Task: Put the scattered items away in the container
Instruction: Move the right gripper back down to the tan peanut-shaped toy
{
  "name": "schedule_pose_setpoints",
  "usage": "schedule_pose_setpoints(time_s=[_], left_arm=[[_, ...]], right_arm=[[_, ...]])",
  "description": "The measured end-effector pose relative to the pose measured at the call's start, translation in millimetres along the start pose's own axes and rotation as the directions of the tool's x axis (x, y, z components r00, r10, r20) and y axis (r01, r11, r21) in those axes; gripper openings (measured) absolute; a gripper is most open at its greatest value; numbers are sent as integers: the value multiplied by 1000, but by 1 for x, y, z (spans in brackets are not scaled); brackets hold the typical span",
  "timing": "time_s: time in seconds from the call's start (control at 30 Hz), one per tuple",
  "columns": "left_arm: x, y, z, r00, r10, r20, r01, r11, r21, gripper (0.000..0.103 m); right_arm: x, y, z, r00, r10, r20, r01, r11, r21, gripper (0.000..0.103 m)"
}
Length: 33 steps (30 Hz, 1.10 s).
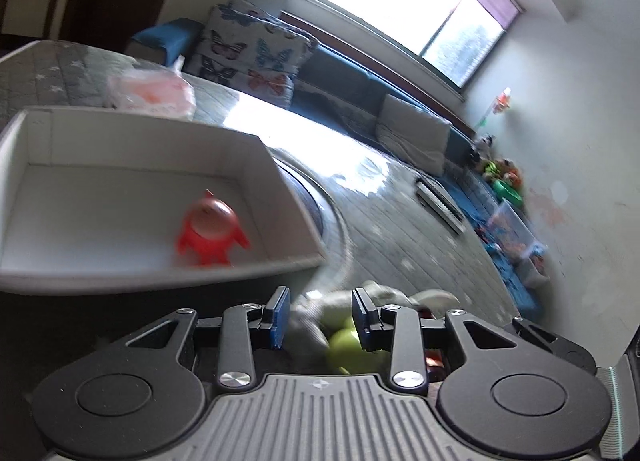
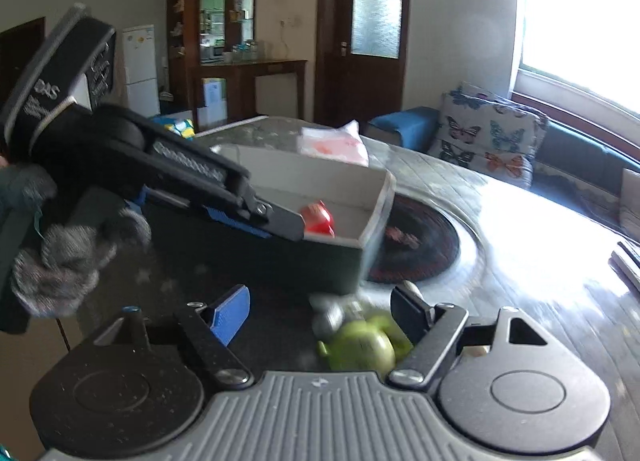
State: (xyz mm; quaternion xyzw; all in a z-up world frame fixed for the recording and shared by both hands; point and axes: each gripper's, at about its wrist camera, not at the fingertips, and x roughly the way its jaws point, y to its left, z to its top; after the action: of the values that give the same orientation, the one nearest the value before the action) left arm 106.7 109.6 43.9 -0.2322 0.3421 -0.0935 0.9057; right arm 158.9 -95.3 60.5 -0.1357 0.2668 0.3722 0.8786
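A white box (image 1: 280,197) stands on the table with a red toy figure (image 1: 210,231) inside it; both show in the right wrist view too, the box (image 2: 376,197) and the red toy (image 2: 318,217). A green and grey toy (image 1: 340,341) lies on the table below my left gripper (image 1: 322,319), whose blue-padded jaws stand apart around it without touching. In the right wrist view the green toy (image 2: 362,345) lies between the wide-open jaws of my right gripper (image 2: 320,309). The left gripper's body (image 2: 160,169) reaches over the box's near wall.
A pink tissue pack (image 1: 154,95) lies behind the box. A dark round mat (image 2: 420,245) sits right of the box. The quilted table (image 1: 400,229) runs toward a blue sofa with a butterfly cushion (image 1: 256,49). Flat remotes (image 1: 438,201) lie far right.
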Motion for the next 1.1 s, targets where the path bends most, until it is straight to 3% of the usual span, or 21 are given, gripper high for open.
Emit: schedule_pose_setpoints(time_s=[0.33, 0.8, 1.1], left_arm=[[27, -35, -41, 990, -80, -113, 83, 996, 22, 36], [48, -69, -58, 969, -159, -190, 174, 982, 67, 36], [60, -76, -66, 955, -179, -235, 197, 979, 56, 36]], right_arm=[[-33, -27, -46, 995, -94, -33, 96, 991, 95, 81], [-43, -68, -83, 979, -181, -95, 195, 965, 176, 86], [-31, -83, -101, 978, -146, -148, 176, 961, 213, 86]])
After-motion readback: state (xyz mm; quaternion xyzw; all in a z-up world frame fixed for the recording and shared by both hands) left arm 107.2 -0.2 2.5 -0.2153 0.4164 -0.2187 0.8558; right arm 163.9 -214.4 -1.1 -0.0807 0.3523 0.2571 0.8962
